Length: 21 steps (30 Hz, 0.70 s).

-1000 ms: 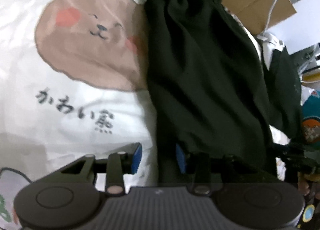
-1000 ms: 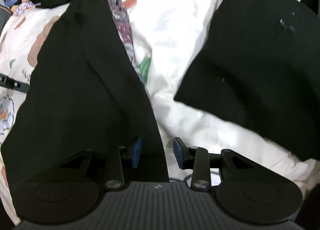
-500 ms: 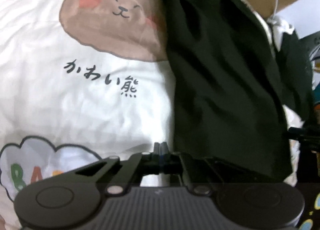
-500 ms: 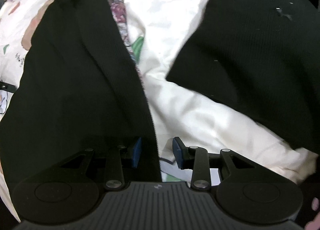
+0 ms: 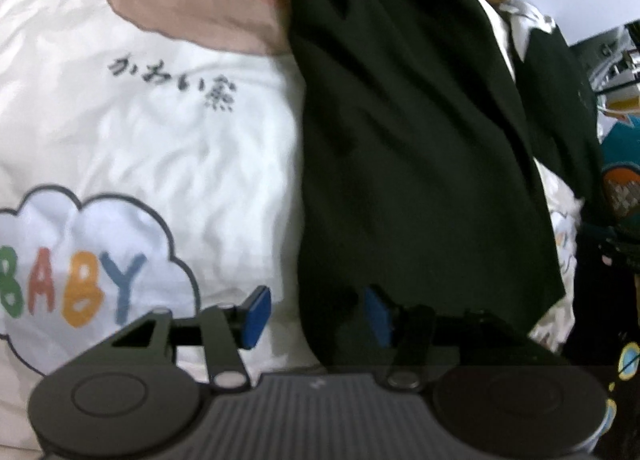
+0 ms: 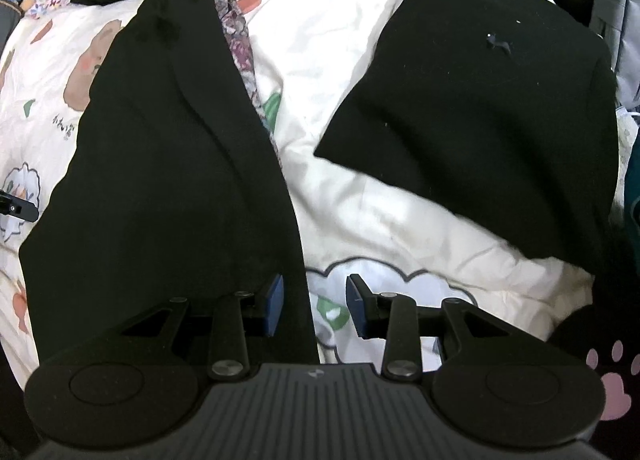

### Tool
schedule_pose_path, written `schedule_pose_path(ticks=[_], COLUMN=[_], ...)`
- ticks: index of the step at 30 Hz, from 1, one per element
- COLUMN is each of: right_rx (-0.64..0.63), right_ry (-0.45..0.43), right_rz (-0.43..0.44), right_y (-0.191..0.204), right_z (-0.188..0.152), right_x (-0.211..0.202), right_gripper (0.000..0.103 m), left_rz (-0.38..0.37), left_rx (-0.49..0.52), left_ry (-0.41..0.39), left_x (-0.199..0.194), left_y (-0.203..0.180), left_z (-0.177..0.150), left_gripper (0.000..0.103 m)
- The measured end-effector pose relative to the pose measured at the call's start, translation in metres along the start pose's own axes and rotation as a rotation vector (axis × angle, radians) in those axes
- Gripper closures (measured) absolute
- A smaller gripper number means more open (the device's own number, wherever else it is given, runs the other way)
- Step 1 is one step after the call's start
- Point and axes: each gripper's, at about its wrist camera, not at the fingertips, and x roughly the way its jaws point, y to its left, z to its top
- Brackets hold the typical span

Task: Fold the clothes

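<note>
A: One long black garment (image 5: pixel 400 148) lies flat on your white blanket (image 5: pixel 160 156).
B: Where's your left gripper (image 5: pixel 316 314)?
A: Over its near edge, jaws just opened, gripping nothing.

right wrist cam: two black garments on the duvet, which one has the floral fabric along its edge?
The long black garment on the left, reaching down to the right gripper. Purple floral fabric runs along its right edge. The black knit piece on the right shows none.
</note>
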Motion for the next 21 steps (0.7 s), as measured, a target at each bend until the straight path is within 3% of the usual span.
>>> schedule_pose_path(ticks=[5, 10, 12, 13, 14, 18, 21], right_rx=[0.007, 0.012, 0.002, 0.0, -0.002, -0.012, -0.027], right_ry=[0.025, 0.059, 0.083, 0.094, 0.103, 0.118, 0.121], right_rz=[0.003, 0.013, 0.005, 0.004, 0.006, 0.014, 0.006], right_y=[-0.009, -0.014, -0.015, -0.015, -0.016, -0.016, -0.014], right_z=[-0.009, -0.016, -0.019, -0.021, -0.023, -0.023, -0.021], right_x=[0.014, 0.035, 0.044, 0.047, 0.051, 0.052, 0.047], right_gripper=[0.064, 0.064, 0.064, 0.064, 0.064, 0.066, 0.075], left_rz=[0.017, 0.023, 0.025, 0.007, -0.022, -0.015, 0.017], left_rx=[-0.017, 0.029, 0.047, 0.052, 0.035, 0.035, 0.054], left_ry=[0.013, 0.005, -0.001, -0.001, 0.003, -0.005, -0.002], left_x=[0.02, 0.029, 0.029, 0.028, 0.029, 0.018, 0.004], left_y=[0.002, -0.003, -0.003, -0.001, 0.002, 0.003, 0.0], left_z=[0.001, 0.004, 0.003, 0.002, 0.0, -0.002, -0.001], left_gripper=[0.049, 0.049, 0.06, 0.082, 0.086, 0.09, 0.089])
